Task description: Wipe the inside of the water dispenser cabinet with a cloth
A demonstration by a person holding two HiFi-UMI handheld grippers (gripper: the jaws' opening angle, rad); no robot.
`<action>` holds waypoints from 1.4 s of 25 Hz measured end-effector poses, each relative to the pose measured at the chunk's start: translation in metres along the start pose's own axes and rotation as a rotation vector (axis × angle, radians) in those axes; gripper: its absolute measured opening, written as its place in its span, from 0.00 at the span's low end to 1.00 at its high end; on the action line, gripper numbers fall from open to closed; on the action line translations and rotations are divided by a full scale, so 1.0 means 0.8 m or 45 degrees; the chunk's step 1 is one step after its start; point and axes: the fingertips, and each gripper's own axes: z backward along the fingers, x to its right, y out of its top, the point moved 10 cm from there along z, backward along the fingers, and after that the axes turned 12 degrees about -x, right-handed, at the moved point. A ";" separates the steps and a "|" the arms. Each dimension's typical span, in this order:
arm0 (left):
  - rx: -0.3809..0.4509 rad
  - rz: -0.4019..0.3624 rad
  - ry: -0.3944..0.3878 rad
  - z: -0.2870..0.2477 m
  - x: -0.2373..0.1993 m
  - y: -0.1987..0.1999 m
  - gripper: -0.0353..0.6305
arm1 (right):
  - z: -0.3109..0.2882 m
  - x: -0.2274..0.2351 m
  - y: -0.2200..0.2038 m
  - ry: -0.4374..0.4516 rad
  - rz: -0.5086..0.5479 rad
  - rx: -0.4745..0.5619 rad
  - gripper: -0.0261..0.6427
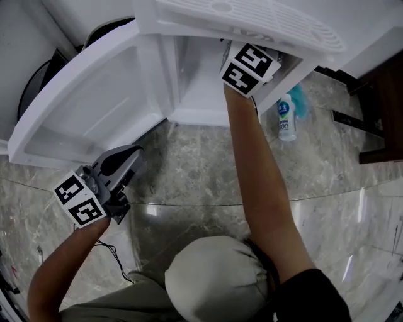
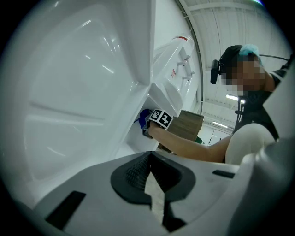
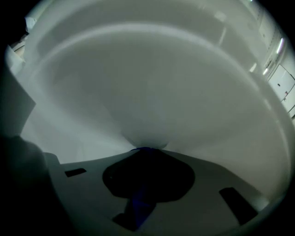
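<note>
Your right gripper (image 3: 146, 150) clamps the soft, limp cloth (image 3: 139, 203); grip it bunched; your left gripper (image 2: 150, 161) is closed, empty.

- Cabinet (image 1: 192, 75) opening: right half filled by the forearm (image 1: 252, 144) and right gripper (image 3: 146, 150), jaws closed on a blue cloth (image 2: 142, 116) against the inner wall; left half free
- Door (image 1: 88, 100): open wide at left, bars that side
- Drip tray (image 1: 252, 19): overhangs the opening
- Floor (image 1: 189, 163) near the cabinet: open
- Bottle (image 1: 286, 119): on the floor, right of the cabinet
- Left gripper (image 1: 123, 165): in free air beside the door's near edge
</note>
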 end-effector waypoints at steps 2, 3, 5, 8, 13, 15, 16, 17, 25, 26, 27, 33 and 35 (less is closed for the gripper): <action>-0.027 -0.032 -0.015 -0.001 0.003 0.005 0.06 | -0.015 -0.001 0.005 0.001 -0.009 -0.030 0.11; -0.050 -0.057 -0.027 0.001 0.005 0.008 0.06 | -0.019 0.000 0.004 -0.013 -0.021 -0.043 0.11; -0.088 -0.097 -0.049 0.007 0.009 0.015 0.06 | -0.022 0.002 -0.001 -0.039 -0.051 -0.034 0.10; -0.057 -0.117 -0.063 0.017 0.020 0.015 0.06 | -0.028 0.002 0.003 0.005 -0.052 0.000 0.10; -0.021 -0.114 -0.066 0.052 0.019 -0.002 0.06 | -0.003 0.007 -0.006 0.019 -0.067 -0.022 0.10; -0.005 -0.095 -0.062 0.061 0.012 -0.007 0.06 | 0.008 0.012 -0.007 -0.006 -0.103 -0.006 0.10; 0.003 -0.082 -0.058 0.065 0.009 -0.010 0.06 | 0.010 0.013 -0.006 -0.018 -0.122 -0.005 0.10; 0.011 -0.065 -0.053 0.069 0.005 -0.013 0.06 | 0.008 0.013 -0.006 -0.030 -0.130 -0.008 0.10; 0.051 0.000 -0.031 0.084 0.001 -0.025 0.06 | -0.028 0.006 -0.005 -0.021 -0.135 -0.023 0.10; 0.050 -0.001 -0.035 0.083 0.002 -0.026 0.06 | -0.027 0.007 -0.006 -0.007 -0.140 -0.027 0.10; 0.048 -0.002 -0.039 0.083 0.002 -0.026 0.06 | -0.026 0.009 -0.008 0.009 -0.143 -0.036 0.10; 0.035 0.003 -0.061 0.072 0.007 -0.025 0.06 | 0.004 0.012 -0.035 0.042 -0.165 -0.122 0.10; 0.032 -0.001 -0.075 0.065 0.007 -0.023 0.06 | 0.018 0.012 -0.062 0.051 -0.207 -0.195 0.10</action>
